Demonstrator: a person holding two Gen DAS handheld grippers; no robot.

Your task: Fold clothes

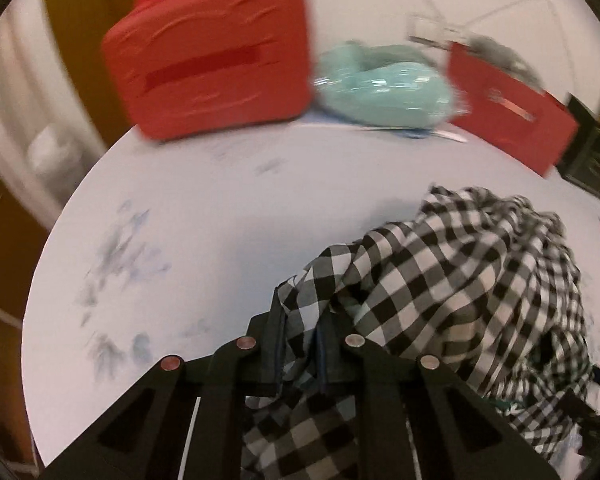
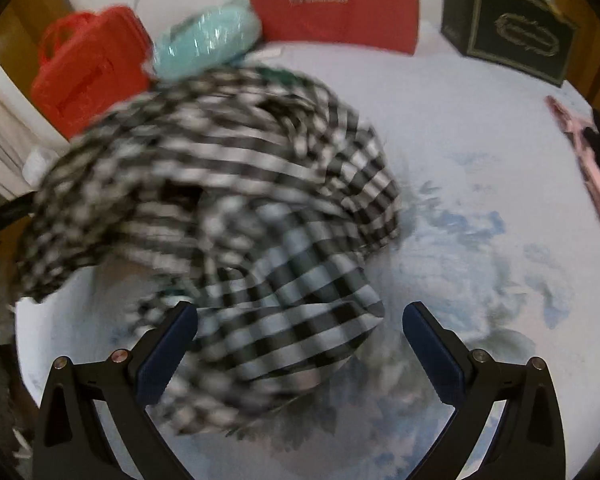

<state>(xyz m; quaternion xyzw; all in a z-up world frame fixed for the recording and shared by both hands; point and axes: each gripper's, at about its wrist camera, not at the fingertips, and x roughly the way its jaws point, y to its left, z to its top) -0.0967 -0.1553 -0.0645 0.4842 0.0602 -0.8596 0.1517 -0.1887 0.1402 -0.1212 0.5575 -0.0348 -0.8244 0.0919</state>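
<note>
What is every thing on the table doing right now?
Black-and-white checked shirt: crumpled, unfolded.
Left gripper: shut on the shirt.
Right gripper: open, shirt between its fingers.
Red plastic case: closed, upright.
Red paper bag: standing.

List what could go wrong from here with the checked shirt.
1. The left gripper is shut on only a small bunch of the checked shirt; a pull might slip it free.
2. The right gripper is open over a crumpled fold, so it may pinch several layers.
3. Dragging the shirt could knock the mint bundle or red case close behind.
</note>
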